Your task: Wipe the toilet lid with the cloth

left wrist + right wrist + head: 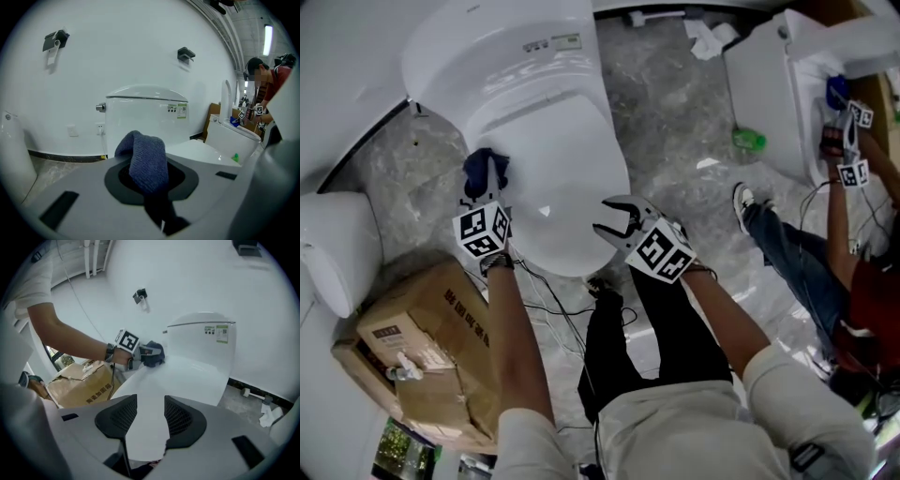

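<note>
Washroom: cloth [147, 161] at lid [572, 202] edge.
Soft, light cloth bunched in left gripper [487, 174] jaws; right gripper [617, 223] jaws apart, empty.

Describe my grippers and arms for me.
The left gripper and right gripper: grey bodies, black ribbed pads, each carrying a white cube with black square markers. Short pale sleeves; a dark wristband and thin black cable at the left wrist.
</note>
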